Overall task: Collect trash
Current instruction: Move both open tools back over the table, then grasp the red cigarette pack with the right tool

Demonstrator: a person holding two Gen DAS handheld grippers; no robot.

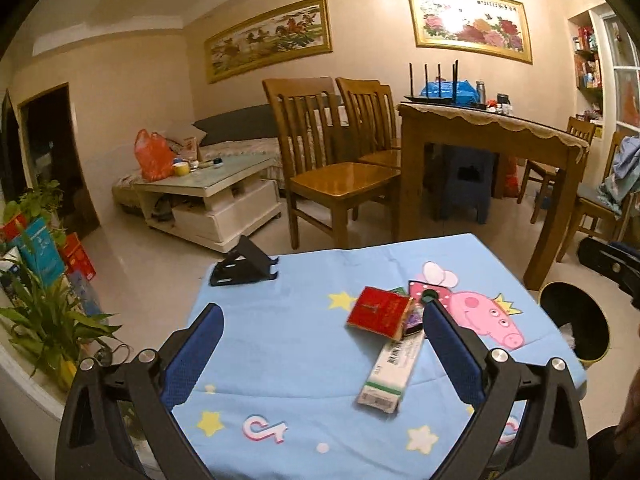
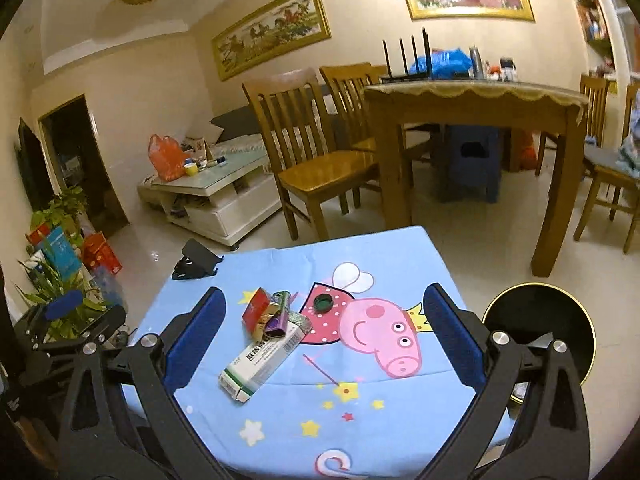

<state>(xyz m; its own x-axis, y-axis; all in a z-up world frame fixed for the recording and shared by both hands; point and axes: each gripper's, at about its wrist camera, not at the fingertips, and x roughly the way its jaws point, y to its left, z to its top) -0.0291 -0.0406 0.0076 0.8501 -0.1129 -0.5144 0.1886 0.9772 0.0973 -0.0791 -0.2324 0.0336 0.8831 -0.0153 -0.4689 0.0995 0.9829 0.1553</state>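
A small table with a blue cartoon cloth (image 1: 304,344) (image 2: 280,400) holds a trash pile: a red box (image 1: 378,312) (image 2: 256,308), a white-green carton (image 1: 394,372) (image 2: 260,364), a purple wrapper (image 2: 278,322) and a dark green bottle cap (image 2: 322,303) (image 1: 430,295). My left gripper (image 1: 322,314) is open above the cloth, its right finger beside the pile. My right gripper (image 2: 322,300) is open and empty over the table, with the pile between its fingers. A black round bin (image 1: 576,324) (image 2: 538,332) stands on the floor right of the table.
A black phone stand (image 1: 244,266) (image 2: 196,264) sits at the table's far left corner. Wooden chairs (image 1: 336,168) and a dining table (image 1: 492,136) stand behind. Plants (image 1: 48,320) and boxes are left. A white coffee table (image 1: 208,196) is farther back.
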